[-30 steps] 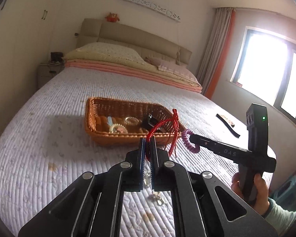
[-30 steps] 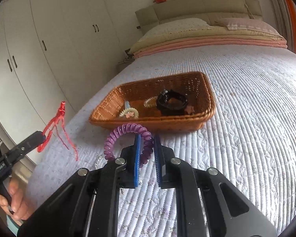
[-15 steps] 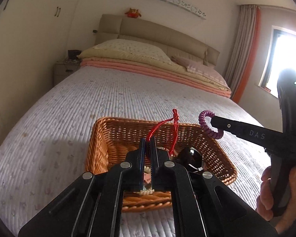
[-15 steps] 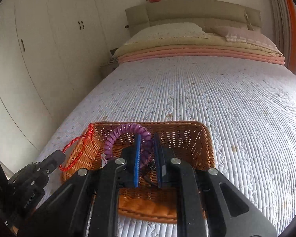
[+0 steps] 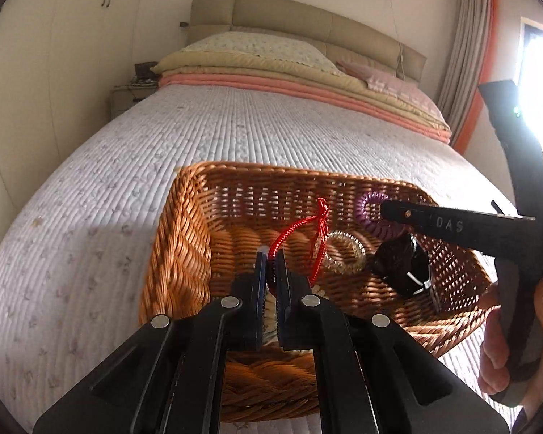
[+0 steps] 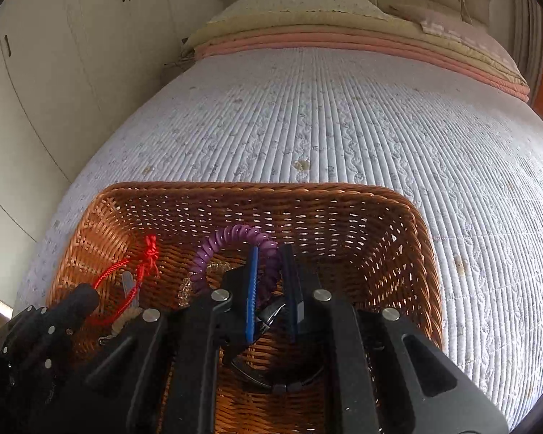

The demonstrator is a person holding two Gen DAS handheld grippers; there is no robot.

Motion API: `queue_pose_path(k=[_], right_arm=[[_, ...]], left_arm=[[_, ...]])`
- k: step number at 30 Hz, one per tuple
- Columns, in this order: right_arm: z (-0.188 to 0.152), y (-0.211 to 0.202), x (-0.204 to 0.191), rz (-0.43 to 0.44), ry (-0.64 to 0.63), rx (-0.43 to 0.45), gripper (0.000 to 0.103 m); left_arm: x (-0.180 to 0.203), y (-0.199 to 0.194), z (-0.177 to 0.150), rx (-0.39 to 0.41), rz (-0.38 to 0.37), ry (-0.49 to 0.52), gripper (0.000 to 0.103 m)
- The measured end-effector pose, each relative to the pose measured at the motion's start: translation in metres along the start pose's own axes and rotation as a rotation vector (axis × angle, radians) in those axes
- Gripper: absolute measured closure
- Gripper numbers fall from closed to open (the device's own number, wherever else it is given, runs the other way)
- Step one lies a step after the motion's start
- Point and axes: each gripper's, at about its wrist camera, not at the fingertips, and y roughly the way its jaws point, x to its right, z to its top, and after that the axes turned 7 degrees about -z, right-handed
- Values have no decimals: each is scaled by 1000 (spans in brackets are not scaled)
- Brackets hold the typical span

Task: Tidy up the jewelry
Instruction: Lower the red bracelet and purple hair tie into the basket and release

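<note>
A brown wicker basket (image 5: 184, 231) sits on the quilted bed and also shows in the right wrist view (image 6: 409, 224). My left gripper (image 5: 270, 257) is shut on a red cord bracelet (image 5: 316, 229) and holds it over the basket's inside; the cord also shows in the right wrist view (image 6: 146, 256). My right gripper (image 6: 270, 253) is shut on a purple spiral hair tie (image 6: 231, 238), held over the basket; the tie also shows in the left wrist view (image 5: 367, 206). Inside the basket lie a clear bead bracelet (image 5: 344, 253) and a black watch (image 5: 402, 264).
The bed's white quilt (image 5: 235, 137) stretches beyond the basket to stacked pillows (image 5: 257, 54) and a beige headboard. White wardrobe doors (image 6: 54, 54) stand at the left. A nightstand (image 5: 126, 97) is beside the bed. A curtained window (image 5: 535, 54) is at the right.
Both grippers have moved forward and down over the basket, each still holding its item. The basket now fills the lower part of both views.
</note>
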Motion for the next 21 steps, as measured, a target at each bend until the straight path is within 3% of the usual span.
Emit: queue_pose_path(k=[4, 5, 8, 14, 21], right_arm=[[-1, -1, 6, 10, 23, -5, 88], [-1, -2, 8, 10, 31, -5, 83], [-4, -12, 17, 32, 56, 19, 56], [-26, -67, 21, 70, 37, 119, 56], [-74, -136, 22, 167, 17, 199, 56]], left_arm=[[4, 1, -3, -10, 15, 20, 97], [5, 0, -3, -12, 6, 21, 91], [9, -13, -4, 15, -2, 31, 73], [25, -72, -8, 119, -55, 64, 55], [29, -141, -32, 188, -84, 93, 54]])
